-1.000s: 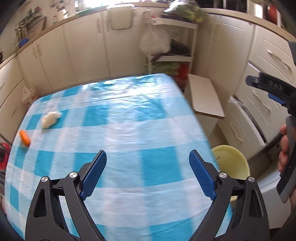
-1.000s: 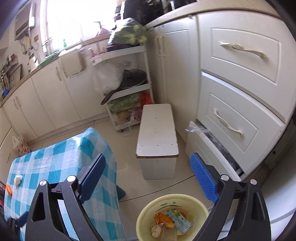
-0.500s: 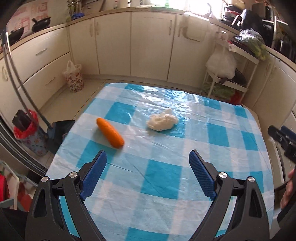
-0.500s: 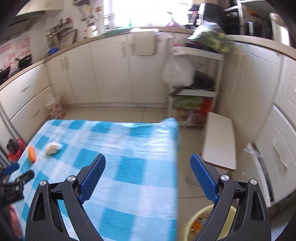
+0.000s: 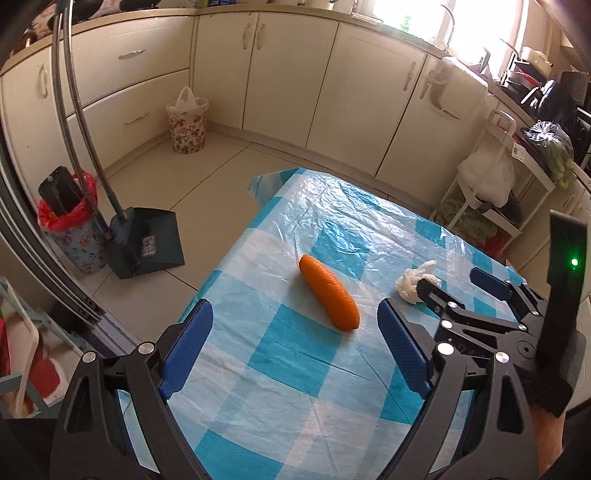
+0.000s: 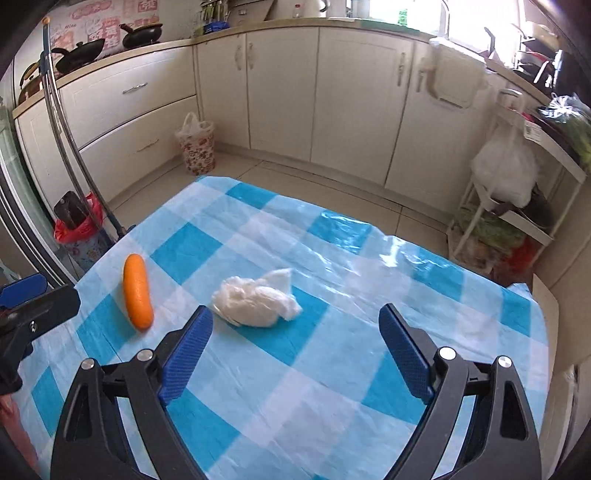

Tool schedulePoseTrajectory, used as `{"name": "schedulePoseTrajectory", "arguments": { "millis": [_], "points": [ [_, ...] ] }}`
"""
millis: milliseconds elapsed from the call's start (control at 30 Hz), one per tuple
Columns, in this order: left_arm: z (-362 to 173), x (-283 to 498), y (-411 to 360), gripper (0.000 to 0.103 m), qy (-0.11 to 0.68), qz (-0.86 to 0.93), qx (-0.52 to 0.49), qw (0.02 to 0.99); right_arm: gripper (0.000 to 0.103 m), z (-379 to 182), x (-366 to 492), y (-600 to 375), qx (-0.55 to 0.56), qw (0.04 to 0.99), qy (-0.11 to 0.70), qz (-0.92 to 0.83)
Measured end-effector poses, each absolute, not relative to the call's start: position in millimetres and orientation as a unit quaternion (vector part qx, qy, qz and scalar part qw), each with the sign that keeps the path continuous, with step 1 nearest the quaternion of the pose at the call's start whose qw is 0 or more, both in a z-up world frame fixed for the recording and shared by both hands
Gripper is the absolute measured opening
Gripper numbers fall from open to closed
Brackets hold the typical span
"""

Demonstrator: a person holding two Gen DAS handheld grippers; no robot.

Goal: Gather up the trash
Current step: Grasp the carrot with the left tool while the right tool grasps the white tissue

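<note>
Both grippers over the checked table (image 5: 295, 398), jaws apart, empty.
Left gripper (image 5: 295, 341) faces the orange piece (image 5: 328, 297); right gripper (image 6: 295, 341) faces the tissue wad (image 6: 258, 301). Only the left view shows the dustpan (image 5: 147, 243).

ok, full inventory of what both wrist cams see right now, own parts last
carrot: 1, orange, lying on the table's left part
crumpled tissue: 1, white, on the table right of the carrot
tablecloth: 1, blue and white check, covers the table
dustpan: 1, dark blue, on the floor left of the table
floral bins: 2, one by the cabinets, one with a red liner beside the dustpan
cabinets: cream, along the walls
wire rack: 1, white, at right, holding bags and greens
pans: 2, black, on the counter at far left
left claw: open, over the carrot
right claw: open, over the tissue
</note>
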State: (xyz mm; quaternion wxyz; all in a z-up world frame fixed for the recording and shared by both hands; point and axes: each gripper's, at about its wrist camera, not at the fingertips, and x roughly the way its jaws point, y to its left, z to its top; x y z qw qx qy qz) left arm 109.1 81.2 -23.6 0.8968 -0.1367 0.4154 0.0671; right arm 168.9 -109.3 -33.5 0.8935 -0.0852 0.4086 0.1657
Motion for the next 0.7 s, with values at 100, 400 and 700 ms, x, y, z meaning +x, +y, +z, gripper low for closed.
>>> {"name": "schedulePoseTrajectory", "arguments": {
  "millis": [100, 400, 700],
  "points": [
    [-28, 115, 84, 0.087, 0.422, 0.066, -0.141, 0.893, 0.070, -45, 184, -98, -0.086, 0.882, 0.432, 0.169],
    [-53, 152, 60, 0.087, 0.451, 0.053, -0.104, 0.885, 0.024, -49, 176, -120, -0.064, 0.872, 0.450, 0.184],
    [-66, 176, 42, 0.029, 0.446, 0.074, -0.053, 0.890, 0.023, -28, 122, -205, -0.045, 0.870, 0.463, 0.166]
  ]
}}
